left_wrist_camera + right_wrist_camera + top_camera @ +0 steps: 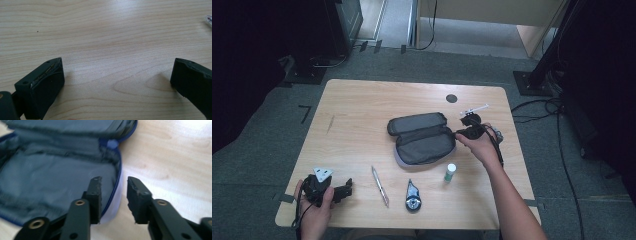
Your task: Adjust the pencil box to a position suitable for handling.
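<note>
Your right tongs (113,187) stand partly parted at the right edge of the open pencil case (50,170), its rim between the jaws, pads not pressing. Your left tongs (117,75) gape wide over bare counter (112,37), well left of the case, holding nothing.

Lower centre of my right gripper view: right gripper (113,195) with matte black jaws and brass-coloured rivets on the arms. Pencil case (50,175) at the left of that view, slate-grey fabric lining, bright blue piping along the rim, a pale lilac patch at the edge. From the high view the case (422,137) reads charcoal grey outside. Table (357,105) is light wood with a fine, wavy grain and one black round spot (451,98) upper right. Left gripper (343,191), lower left, black with a grey plate on top. Small bottle (450,172) white with a green band. Pen (380,186) silver-grey.
</note>
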### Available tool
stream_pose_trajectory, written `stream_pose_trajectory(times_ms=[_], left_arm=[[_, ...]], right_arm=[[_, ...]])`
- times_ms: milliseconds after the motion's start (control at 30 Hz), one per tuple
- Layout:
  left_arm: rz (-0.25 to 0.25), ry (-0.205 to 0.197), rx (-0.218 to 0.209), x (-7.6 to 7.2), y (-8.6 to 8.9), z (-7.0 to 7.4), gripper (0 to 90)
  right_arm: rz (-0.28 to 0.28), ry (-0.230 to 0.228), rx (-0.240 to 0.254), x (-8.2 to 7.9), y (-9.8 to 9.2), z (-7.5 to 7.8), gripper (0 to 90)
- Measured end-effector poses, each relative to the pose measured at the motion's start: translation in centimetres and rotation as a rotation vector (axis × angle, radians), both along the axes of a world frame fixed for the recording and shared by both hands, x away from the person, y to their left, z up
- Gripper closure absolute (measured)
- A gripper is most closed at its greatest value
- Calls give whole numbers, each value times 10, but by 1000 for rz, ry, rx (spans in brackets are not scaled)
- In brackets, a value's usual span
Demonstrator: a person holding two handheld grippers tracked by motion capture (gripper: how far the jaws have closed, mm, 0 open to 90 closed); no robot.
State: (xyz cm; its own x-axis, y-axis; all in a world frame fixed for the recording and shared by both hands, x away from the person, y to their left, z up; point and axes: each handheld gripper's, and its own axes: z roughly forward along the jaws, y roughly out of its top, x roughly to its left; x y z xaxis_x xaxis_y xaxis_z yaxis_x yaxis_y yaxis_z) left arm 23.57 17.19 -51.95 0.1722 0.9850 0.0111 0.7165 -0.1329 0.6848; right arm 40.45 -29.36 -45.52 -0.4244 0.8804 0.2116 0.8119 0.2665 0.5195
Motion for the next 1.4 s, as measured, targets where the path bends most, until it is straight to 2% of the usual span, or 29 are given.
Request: stream_pose_trajectory(times_ms=[67,100,133,167,200,233,333,367,400,467,600,667,733,767,833,867,900,933,967,1033,1100,1167,1267,1367,1400], left_arm=[[0,0,0,0,0,0,0],[0,0,0,0,0,0,0],[0,0,0,0,0,0,0],[0,0,-1,0,0,0,0],[0,0,0,0,0,0,0],[0,0,0,0,0,0,0],[-1,0,0,0,0,0,0],[-2,0,-1,0,0,0,0],[-2,0,0,0,0,0,0],[-2,0,0,0,0,0,0],[-2,0,-1,0,0,0,0],[-2,-1,-1,0,0,0,0],[-3,-1,0,0,0,0,0],[-3,-1,-1,0,0,0,0],[-3,-1,-1,0,0,0,0],[-3,-1,-1,0,0,0,0],[-3,-1,-1,0,0,0,0],[-3,0,-1,0,0,0,0],[-3,-1,-1,0,0,0,0],[-3,-1,-1,0,0,0,0],[-3,-1,-1,0,0,0,0],[-3,-1,-1,0,0,0,0],[-3,-2,-1,-1,-1,0,0],[-2,-1,-2,-1,-1,0,0],[-2,-1,-2,-1,-1,0,0]], right_arm=[[-11,50,-15,15,5,-12,642],[-11,50,-15,15,5,-12,642],[-6,81,-24,21,11,-21,759],[-6,81,-24,21,11,-21,759],[-41,84,-57,21,15,-26,869],[-41,84,-57,21,15,-26,869],[-121,92,1,16,13,-26,887],[-162,85,18,10,10,-27,888],[-162,85,18,10,10,-27,888],[-200,76,44,3,5,-29,888],[-273,52,115,-18,-7,-34,887],[-279,49,145,-26,-9,-36,880],[-265,52,188,-34,-10,-39,857],[-248,39,207,-38,-10,-39,835],[-234,28,213,-40,-9,-38,818],[-214,7,216,-41,-9,-38,777],[-195,-20,241,-43,-10,-37,690],[-196,-24,243,-44,-11,-35,646],[-196,-24,243,-44,-11,-35,646],[-189,-69,250,-47,-14,-28,527],[-174,-115,245,-53,-16,-19,456],[-157,-167,232,-62,-19,-7,397],[-136,-200,247,-76,-22,4,321],[-100,-229,231,-93,-20,15,260],[-82,-253,225,-105,-20,21,251]])
